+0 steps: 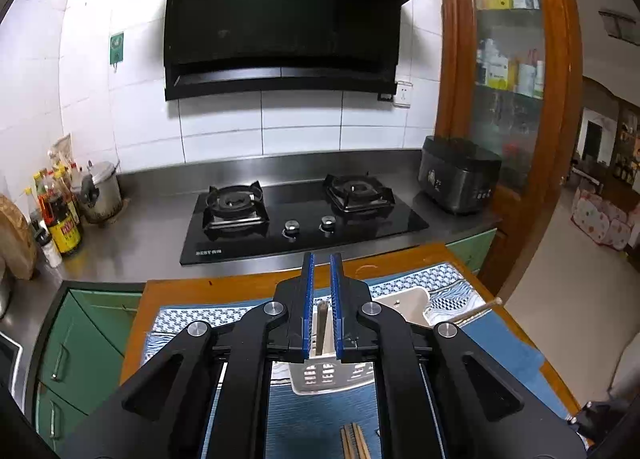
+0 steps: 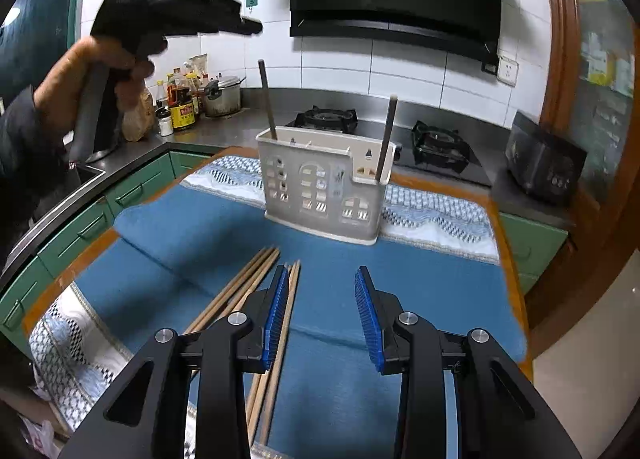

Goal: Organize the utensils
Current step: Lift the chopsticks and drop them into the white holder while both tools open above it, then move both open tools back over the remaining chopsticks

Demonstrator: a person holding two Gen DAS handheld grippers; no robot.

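Your left hand-held gripper (image 1: 322, 259) hangs above the white utensil holder (image 2: 324, 189) with its blue pads drawn almost together and nothing pinched between them, a dark stick (image 1: 321, 325) standing in the holder just below. Your right hand-held gripper (image 2: 322, 279) is partly open and empty, low over the blue mat (image 2: 192, 227) on the table (image 2: 505, 243), with the loose wooden chopsticks (image 2: 256, 279) lying just left of its left pad
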